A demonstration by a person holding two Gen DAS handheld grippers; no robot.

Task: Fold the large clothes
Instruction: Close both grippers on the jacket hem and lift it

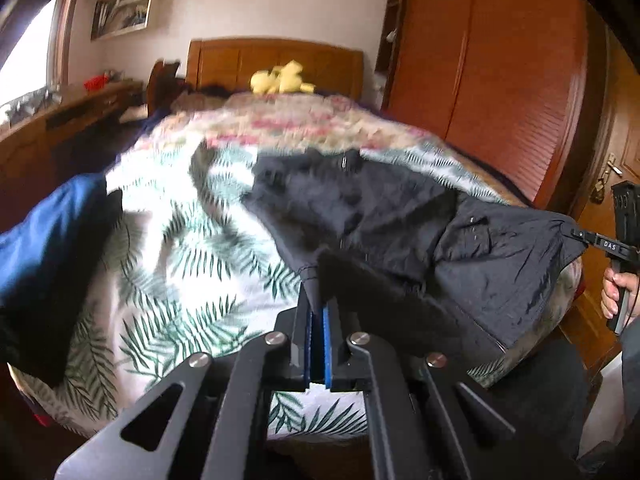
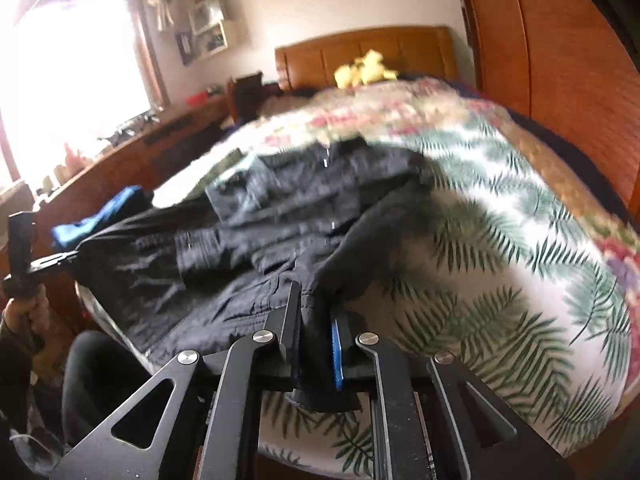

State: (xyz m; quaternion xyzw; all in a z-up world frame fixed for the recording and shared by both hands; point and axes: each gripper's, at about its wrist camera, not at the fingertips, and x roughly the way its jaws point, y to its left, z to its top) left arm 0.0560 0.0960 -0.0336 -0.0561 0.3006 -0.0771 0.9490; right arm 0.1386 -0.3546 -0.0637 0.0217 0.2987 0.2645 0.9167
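A large black garment (image 1: 400, 216) lies spread over the near end of a bed with a leaf-print cover (image 1: 188, 256). My left gripper (image 1: 319, 300) is shut on one near corner of the black garment, the cloth pinched between its blue pads. My right gripper (image 2: 316, 300) is shut on the other near corner of the black garment (image 2: 260, 240), a fold of cloth bunched between its fingers. The hem hangs stretched between both grippers, lifted off the bed. Each view shows the other gripper at the frame's edge, the right gripper (image 1: 580, 235) and the left gripper (image 2: 64, 257), clamped on the cloth.
A blue garment (image 1: 52, 240) lies on the bed's left side. A yellow soft toy (image 1: 280, 78) sits by the wooden headboard (image 1: 276, 60). A wooden wardrobe (image 1: 500, 80) stands right of the bed, a long wooden desk (image 2: 132, 156) under the window on the left.
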